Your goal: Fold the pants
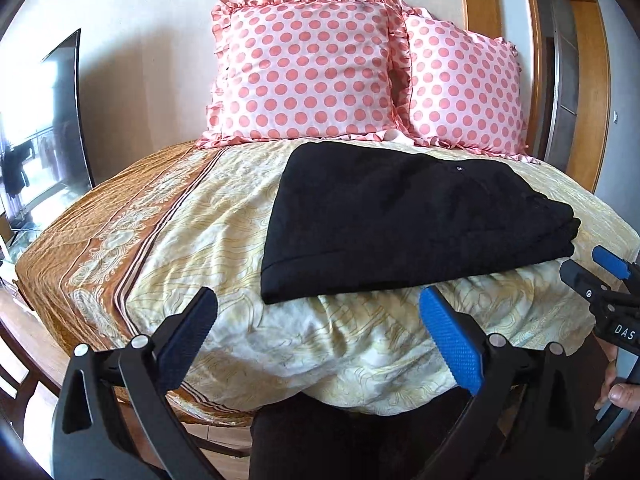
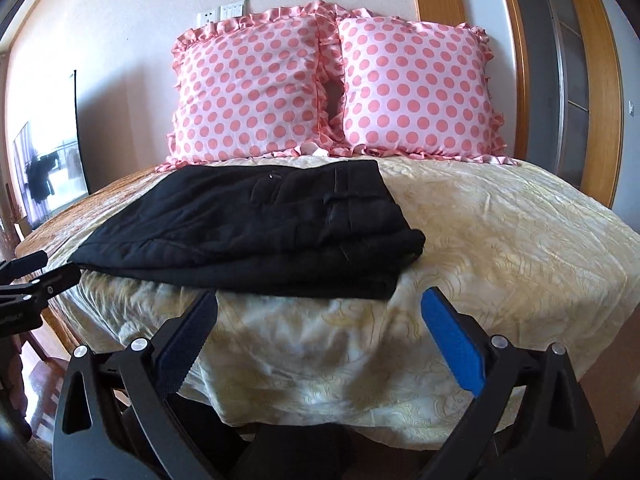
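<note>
Off to the far left of the left gripper (image 1: pixel 316 336) a dark screen (image 1: pixel 48 120) leans by the wall, well clear of the work. This gripper hangs with its jaws spread wide and nothing between them, just short of the bed's near edge. Ahead of it and slightly right lie the black pants (image 1: pixel 404 216), already stacked in several layers on the yellow bedspread (image 1: pixel 224 216), the near hem close beyond the fingertips. The fold looks essentially finished, so the step in hand is likely a last tidy: a light press along the near edge to square the layers, without dragging the loose spread beneath, which wrinkles easily and could shift the stack. Beyond the pants two polka-dot pillows (image 1: pixel 308 72) stand against the wall, close to the far edge, limiting any push forward. Further right, the right gripper (image 2: pixel 320 336) also gapes empty, the pants ahead and to its left. Nothing blocks either approach; the grippers mainly need to avoid each other.
</note>
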### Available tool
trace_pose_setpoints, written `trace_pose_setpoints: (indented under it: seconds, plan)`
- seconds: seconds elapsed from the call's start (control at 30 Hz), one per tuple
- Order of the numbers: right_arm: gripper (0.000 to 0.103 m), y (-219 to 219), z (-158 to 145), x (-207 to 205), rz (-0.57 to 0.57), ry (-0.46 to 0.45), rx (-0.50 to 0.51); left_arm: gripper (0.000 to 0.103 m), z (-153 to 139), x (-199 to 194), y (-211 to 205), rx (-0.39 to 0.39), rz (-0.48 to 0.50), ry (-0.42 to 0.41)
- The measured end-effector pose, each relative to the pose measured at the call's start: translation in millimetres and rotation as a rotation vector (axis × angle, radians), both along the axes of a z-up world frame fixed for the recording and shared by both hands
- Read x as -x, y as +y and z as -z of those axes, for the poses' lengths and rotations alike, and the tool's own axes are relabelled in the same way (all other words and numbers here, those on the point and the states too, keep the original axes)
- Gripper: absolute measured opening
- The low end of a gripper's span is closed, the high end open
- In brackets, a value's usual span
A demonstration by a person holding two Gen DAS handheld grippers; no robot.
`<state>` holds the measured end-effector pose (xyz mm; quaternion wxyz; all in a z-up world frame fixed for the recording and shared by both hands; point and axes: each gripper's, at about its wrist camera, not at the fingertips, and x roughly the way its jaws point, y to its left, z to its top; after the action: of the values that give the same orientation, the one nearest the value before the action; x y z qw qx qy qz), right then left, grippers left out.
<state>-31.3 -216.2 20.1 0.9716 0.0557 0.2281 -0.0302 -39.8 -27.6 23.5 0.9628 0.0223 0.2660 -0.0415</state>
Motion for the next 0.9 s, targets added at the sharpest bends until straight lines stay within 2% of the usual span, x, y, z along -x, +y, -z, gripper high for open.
trace_pose_setpoints:
  seconds: [0.1, 0.2, 0.37, 0.67, 0.8, 0.9]
  plan:
    - [0.102, 4, 4, -5, -0.007, 0.016, 0.001, 0.101, 10, -6, 1, -0.013, -0.006, 0.044]
    - [0.102, 11, 5, -10, -0.016, 0.016, 0.014, 0.101, 17, -13, 5, 0.02, -0.007, 0.082]
    - [0.102, 19, 8, -15, -0.017, 0.035, 0.04, 0.101, 22, -18, 5, 0.023, -0.009, 0.11]
    - [0.102, 22, 15, -18, 0.0, 0.048, 0.061, 0.101, 23, -17, -5, -0.06, -0.019, 0.074]
    - [0.102, 22, 16, -17, 0.003, 0.039, 0.061, 0.101, 24, -18, -2, -0.043, -0.013, 0.077]
    - [0.102, 22, 16, -17, 0.002, 0.039, 0.061, 0.101, 24, -17, -6, -0.067, -0.004, 0.067]
